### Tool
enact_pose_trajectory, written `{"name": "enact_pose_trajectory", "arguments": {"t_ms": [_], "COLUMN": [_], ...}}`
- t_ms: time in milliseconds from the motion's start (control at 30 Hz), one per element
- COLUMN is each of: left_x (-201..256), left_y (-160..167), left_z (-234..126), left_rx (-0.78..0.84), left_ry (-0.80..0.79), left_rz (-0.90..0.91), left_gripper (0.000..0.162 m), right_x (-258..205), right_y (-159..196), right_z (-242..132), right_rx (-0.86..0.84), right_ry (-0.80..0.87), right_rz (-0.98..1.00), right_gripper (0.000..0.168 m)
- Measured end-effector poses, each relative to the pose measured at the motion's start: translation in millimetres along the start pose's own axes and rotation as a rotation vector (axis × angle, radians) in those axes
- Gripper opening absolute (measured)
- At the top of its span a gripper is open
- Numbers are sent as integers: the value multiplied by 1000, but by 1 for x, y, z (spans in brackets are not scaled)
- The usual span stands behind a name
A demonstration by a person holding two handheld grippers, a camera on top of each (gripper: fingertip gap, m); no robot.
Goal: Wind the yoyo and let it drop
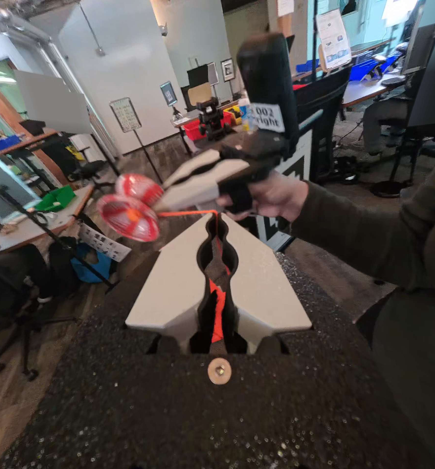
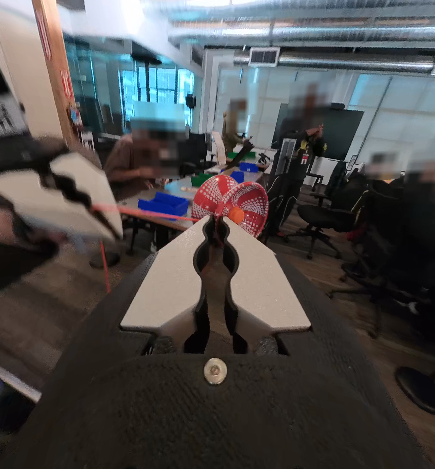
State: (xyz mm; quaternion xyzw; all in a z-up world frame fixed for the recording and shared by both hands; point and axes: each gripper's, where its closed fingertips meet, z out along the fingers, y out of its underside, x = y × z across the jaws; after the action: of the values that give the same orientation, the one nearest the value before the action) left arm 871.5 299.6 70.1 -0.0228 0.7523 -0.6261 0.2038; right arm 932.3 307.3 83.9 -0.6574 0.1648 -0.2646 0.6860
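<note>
Up in the air, well above the floor, the right gripper [image 2: 215, 218] points forward with its pale fingers [image 2: 170, 279] drawn nearly together, the tips pinching the yoyo [image 2: 230, 203] at its narrow waist between the two red-and-white flared halves; an orange hub cap sits just beside the tips. Seen from the left wrist view, that same right gripper [image 1: 160, 196] lies level, aimed leftward, gripped by a hand [image 1: 274, 200] at the end of a dark olive sleeve [image 1: 363, 228], and a white label with dark printed writing is stuck to its black upright body. Meanwhile the left gripper [image 1: 216, 215] has its jaws narrowly closed on the orange string [image 1: 186, 214], which runs taut from its tips across to the yoyo and also trails back down between its fingers. Behind them, blue bins [image 2: 164, 204] rest on a table.
</note>
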Motion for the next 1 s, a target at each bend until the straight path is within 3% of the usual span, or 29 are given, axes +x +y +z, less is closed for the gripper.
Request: {"name": "enact_pose_trajectory", "arguments": {"t_ms": [100, 233, 367, 467, 533, 600, 700, 800, 900, 1000], "left_x": [-21, -65, -77, -37, 1, 27, 20, -17, -50, -36], "left_y": [-21, -14, 34, 71, 79, 68, 30, 15, 35, 58], "left_z": [-18, -36, -27, -4, 6, 8, -3, -20, -29, -11], "left_rx": [-2, -87, -196, -270, -306, -283, -201, -221, -328, -323], "left_ry": [-91, -289, -271, -69, 82, 181, 139, -20, -152, -78], "left_rz": [58, 88, -9, -89, -74, -35, 36, 58, 57, -19], "left_gripper": [0, 0, 0, 0, 0, 0, 0, 0, 0, 0], "right_x": [-20, -63, -94, -62, -40, -22, -17, -40, -68, -88], "right_y": [12, 18, -21, -35, -30, -8, 33, 47, 38, 9], "right_z": [5, 0, -23, -17, -13, -8, -3, -10, -30, -49], "right_rx": [-93, -123, 131, 233, 214, 80, -165, -220, -129, 66], "right_ry": [-83, -318, -564, -386, -241, -120, -85, -247, -493, -675], "right_rz": [-127, -191, -40, 8, -32, -148, -313, -295, -168, -62], "right_gripper": [1, 2, 1, 1, 1, 1, 2, 2, 2, 1]}}
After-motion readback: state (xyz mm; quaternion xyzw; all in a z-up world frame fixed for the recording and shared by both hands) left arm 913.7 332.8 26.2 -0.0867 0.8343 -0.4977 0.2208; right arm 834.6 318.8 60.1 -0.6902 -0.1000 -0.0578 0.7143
